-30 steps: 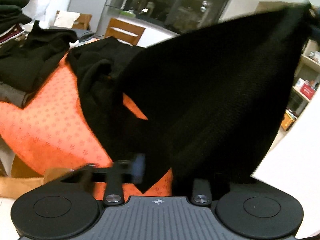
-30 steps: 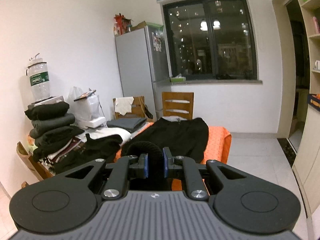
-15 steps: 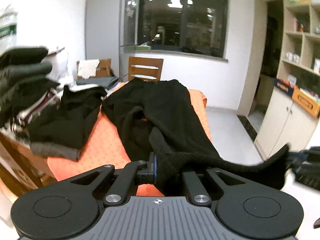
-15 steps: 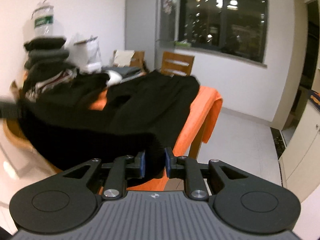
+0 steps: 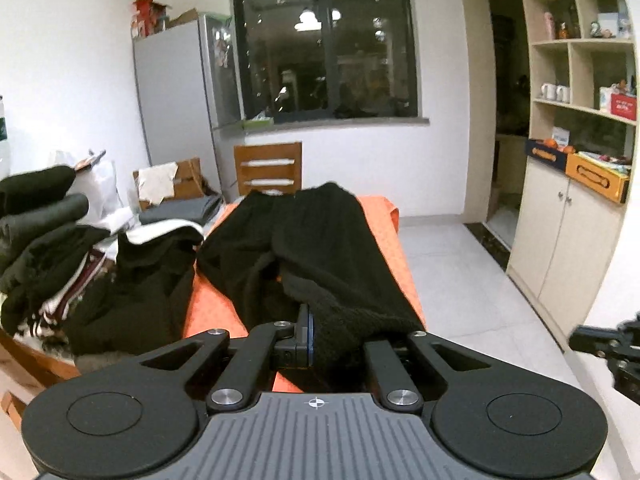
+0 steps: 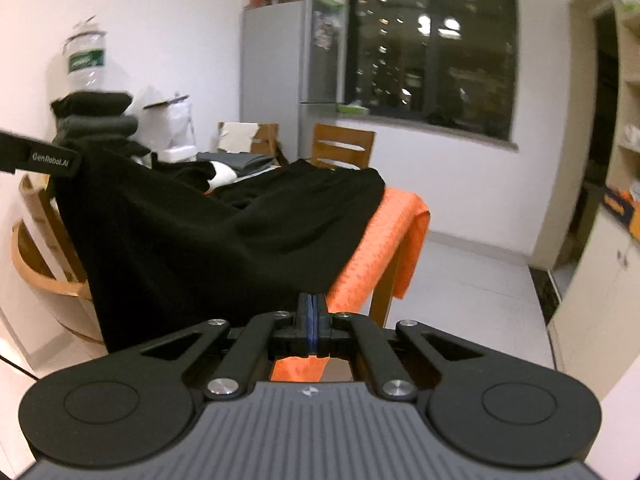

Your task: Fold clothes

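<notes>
My right gripper point(image 6: 314, 320) has just let go and snapped shut empty, so only my left gripper point(image 5: 336, 340) still pinches the garment point(image 5: 320, 248), leaving the fold one-handed.

"GenRobot.AI" is printed in white on the left hand-held gripper point(image 6: 38, 158), seen from the right wrist.
</notes>
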Demonstrator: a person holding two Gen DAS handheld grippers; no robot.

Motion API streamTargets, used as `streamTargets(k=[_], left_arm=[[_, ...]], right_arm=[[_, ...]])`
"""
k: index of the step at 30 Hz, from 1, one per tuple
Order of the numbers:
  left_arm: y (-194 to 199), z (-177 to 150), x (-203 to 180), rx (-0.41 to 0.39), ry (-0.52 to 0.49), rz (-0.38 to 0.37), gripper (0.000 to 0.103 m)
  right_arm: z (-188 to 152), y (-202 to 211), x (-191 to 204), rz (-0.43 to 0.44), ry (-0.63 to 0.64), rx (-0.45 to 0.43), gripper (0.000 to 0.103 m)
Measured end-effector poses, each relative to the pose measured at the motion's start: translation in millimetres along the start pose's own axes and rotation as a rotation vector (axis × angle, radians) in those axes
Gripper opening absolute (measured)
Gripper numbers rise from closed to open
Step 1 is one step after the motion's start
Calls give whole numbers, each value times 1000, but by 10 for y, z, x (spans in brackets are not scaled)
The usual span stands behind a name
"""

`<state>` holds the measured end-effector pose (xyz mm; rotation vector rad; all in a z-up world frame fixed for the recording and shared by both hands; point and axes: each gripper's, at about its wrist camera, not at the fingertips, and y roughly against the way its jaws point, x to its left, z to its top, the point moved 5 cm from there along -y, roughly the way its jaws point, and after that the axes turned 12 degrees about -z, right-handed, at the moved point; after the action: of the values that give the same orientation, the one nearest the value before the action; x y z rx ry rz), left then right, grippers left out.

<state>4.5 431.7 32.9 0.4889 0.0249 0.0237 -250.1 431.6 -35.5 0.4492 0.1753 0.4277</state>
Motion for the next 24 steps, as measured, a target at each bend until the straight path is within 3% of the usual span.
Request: streamTargets(k=[4,6,7,12,15,18,20,22,23,24], left_arm=[[20,40,52,13,3,-59,6],[6,57,43,30,-18,-86,6],[0,66,30,37,-33,-96,6],[-29,101,-54,64,-112,-125,6],[-48,107,-101,74,-129,-132,6],[-72,112,-117,76,-125,-132,6],[-76,119,-129,74,-123,-132,6],[-74,125,-145,71,-134,-131,6],[-70,126,-149,69,-145,-129,6],[-63,123,-137,68,-152,-126,6]], right_arm=[[-117,207,83,44,-125,21,12],[-205,253,250,64,-145,23,38],[-248,269,337,73,-153,22,43],[-454,198,786,112,-175,35,62],[-528,93,1025,132,-192,36,66],[-576,-38,1247,134,-206,28,66],[-613,-160,1345,91,-205,25,64],[-653,-284,1393,46,-199,32,42],[-667,-331,1387,35,-190,40,11],[-681,-377,1381,25,-181,49,5]])
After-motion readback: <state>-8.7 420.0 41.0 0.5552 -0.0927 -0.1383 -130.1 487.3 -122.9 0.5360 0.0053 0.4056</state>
